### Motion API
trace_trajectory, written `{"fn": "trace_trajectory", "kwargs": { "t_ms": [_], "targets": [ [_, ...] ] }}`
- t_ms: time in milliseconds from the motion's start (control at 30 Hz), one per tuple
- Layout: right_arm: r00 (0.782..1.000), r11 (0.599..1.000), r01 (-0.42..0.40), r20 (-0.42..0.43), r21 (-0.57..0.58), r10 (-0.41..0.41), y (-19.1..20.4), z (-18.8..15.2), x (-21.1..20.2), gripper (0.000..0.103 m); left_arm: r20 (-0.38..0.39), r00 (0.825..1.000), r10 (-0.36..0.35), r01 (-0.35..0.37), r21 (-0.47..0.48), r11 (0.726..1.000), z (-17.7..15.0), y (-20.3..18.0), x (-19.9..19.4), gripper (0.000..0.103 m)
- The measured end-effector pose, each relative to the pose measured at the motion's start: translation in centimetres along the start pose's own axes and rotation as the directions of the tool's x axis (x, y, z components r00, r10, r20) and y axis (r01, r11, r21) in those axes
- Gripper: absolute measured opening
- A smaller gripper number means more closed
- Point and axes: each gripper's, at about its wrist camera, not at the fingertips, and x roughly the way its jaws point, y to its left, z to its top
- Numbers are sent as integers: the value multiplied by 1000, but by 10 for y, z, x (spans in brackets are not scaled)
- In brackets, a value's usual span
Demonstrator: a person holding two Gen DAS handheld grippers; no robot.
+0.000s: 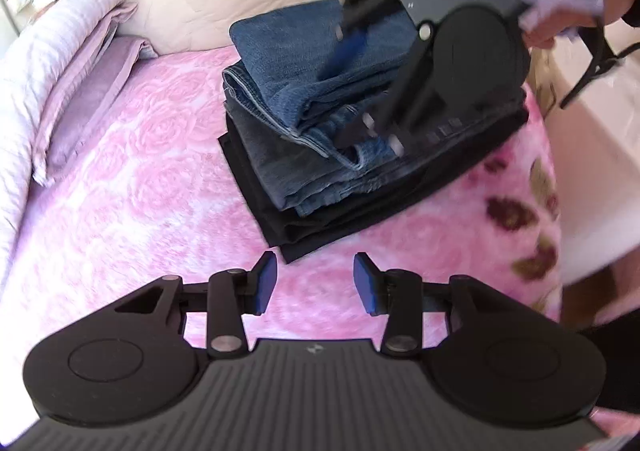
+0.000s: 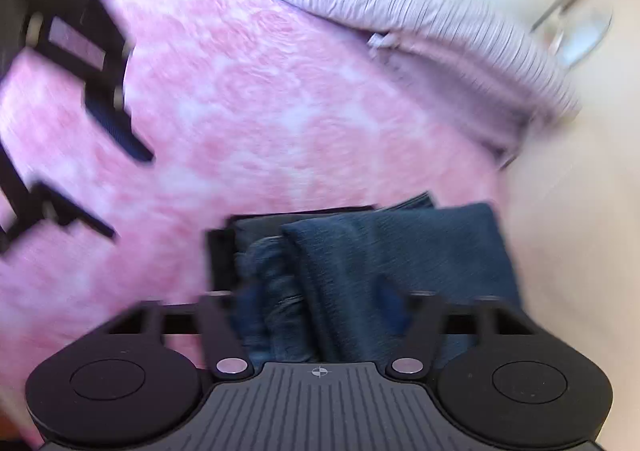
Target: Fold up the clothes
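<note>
Blue jeans (image 1: pixel 320 63) sit folded on top of a pile of dark clothes (image 1: pixel 272 187) on the pink blanket (image 1: pixel 140 171). My guess is the pile is being tidied. The left gripper (image 1: pixel 315 283) is half open and holds nothing. The right gripper (image 1: pixel 356 87) hangs just over the jeans; it is too blurry to tell if it pinches them. Press down flat and gently, so the pile stays straight.

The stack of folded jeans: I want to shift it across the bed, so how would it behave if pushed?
The stack of folded jeans would probably drag on the fuzzy pink blanket. Its layers sit unevenly, so upper ones may slide off. Thick denim looks fairly heavy.
</note>
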Motion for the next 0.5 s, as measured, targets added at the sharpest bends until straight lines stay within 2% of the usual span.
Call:
{"fn": "trace_trajectory", "kwargs": {
  "t_ms": [67,167,233,300,367,500],
  "targets": [
    [1000,997,-10,29,73,8,-18,1,-15,28,8,1000,-8,9,-51,999,6,1,0,39],
    [997,984,1,77,177,-15,-42,5,-40,26,42,998,-38,45,-179,983,18,10,2,39],
    [992,970,30,111,242,-58,-56,11,-58,26,75,995,-66,85,-291,953,28,21,7,42],
    [986,954,63,131,293,-105,-67,10,-77,26,105,990,-93,127,-393,911,38,33,15,47],
    [981,937,83,137,338,-136,-75,4,-94,26,117,987,-112,153,-448,881,49,44,31,51],
    [975,927,105,148,359,-167,-83,-9,-111,26,118,978,-174,210,-542,814,67,63,72,51]
  ]
}}
